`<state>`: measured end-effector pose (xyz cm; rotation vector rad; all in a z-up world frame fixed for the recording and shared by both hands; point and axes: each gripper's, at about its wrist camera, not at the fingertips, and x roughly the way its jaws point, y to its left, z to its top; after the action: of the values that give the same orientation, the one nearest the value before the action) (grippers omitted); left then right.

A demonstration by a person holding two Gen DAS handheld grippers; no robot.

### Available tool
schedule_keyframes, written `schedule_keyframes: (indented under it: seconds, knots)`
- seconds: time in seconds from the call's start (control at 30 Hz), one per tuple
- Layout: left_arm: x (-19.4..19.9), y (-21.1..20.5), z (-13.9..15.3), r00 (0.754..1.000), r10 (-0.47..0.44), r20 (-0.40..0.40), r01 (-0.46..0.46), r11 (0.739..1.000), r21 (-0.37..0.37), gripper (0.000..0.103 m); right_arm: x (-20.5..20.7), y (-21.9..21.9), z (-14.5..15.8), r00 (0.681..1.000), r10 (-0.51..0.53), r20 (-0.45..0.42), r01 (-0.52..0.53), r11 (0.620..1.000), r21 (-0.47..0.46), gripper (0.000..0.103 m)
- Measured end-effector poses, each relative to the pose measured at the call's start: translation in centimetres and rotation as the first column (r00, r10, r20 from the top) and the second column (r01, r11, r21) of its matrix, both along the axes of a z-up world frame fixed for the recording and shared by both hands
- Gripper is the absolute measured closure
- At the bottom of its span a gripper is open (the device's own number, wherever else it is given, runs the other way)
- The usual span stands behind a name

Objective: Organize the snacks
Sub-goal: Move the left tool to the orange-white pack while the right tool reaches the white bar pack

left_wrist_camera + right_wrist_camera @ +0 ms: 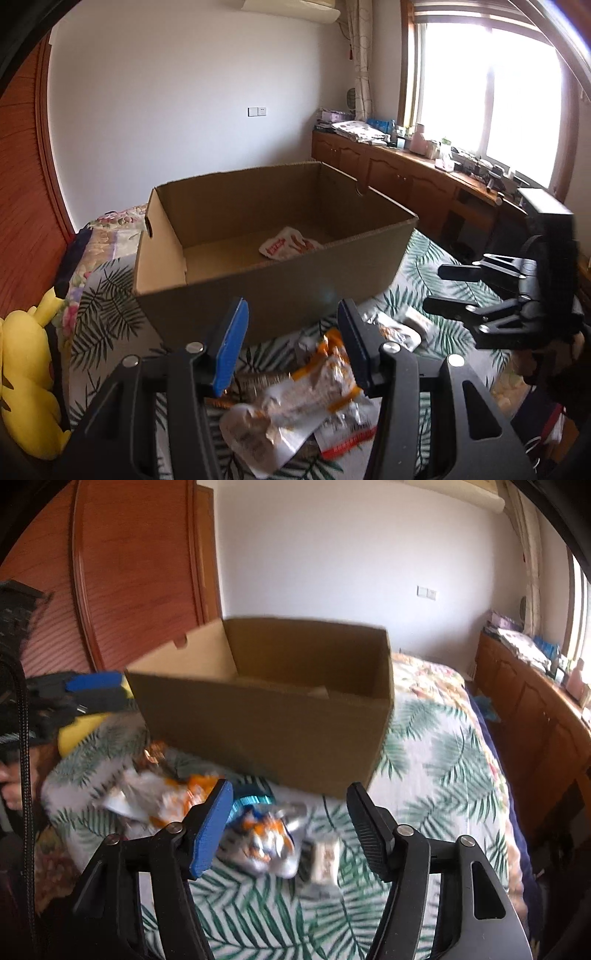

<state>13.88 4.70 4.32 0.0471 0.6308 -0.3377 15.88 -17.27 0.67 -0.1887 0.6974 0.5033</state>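
Note:
An open cardboard box (258, 295) stands on the leaf-print bedspread (436, 760), and a red-and-white snack packet (288, 245) lies on its floor. In front of the box is a loose pile of snacks. My left gripper (291, 306) hangs open over an orange-and-white packet (325, 376), its pads not pressing it. My right gripper (290, 788) is open above a foil packet with orange and blue print (266, 842) and a small pale packet (325, 856). Each gripper also shows in the other view: the right gripper (434, 290) and the left gripper (92, 690).
A yellow plush toy (26, 369) sits at the bed's left edge by the wooden headboard (122, 572). A long wooden cabinet (406, 173) with clutter on top runs under the window on the right. More packets (399, 332) lie near the box's front right corner.

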Motion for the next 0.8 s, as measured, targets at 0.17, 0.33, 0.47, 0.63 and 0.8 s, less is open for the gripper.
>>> schedule_keyframes:
  seconds: [0.17,0.33,0.47,0.63,0.8]
  knots:
    - [-1.0,-0.1,-1.3,1.0,-0.013,-0.024,0.013,1.0,0.004,0.051,0.4,-1.5,-2.5,0.999,-0.021,-0.045,0.02,1.0,-0.023,0.048]
    - [-1.1,-0.4,-3.4,0.998,-0.021,-0.058,0.021,1.0,0.006,0.049,1.6,-2.6,-4.3,0.994,-0.037,-0.105,0.035,0.999,-0.029,0.064]
    - [-1.1,-0.5,-4.8,0.996,-0.022,-0.083,0.023,1.0,0.006,0.048,2.0,-2.7,-5.0,0.991,-0.04,-0.128,0.036,0.999,-0.03,0.064]
    - [-0.8,-0.4,-6.2,0.993,-0.027,-0.111,0.029,1.0,0.008,0.047,2.5,-2.6,-6.0,0.988,-0.044,-0.149,0.036,0.998,-0.055,0.066]
    - [-0.7,-0.7,-7.1,0.99,-0.033,-0.136,0.037,0.999,0.026,0.046,2.6,-2.6,-6.4,0.985,-0.051,-0.162,0.043,0.998,-0.053,0.074]
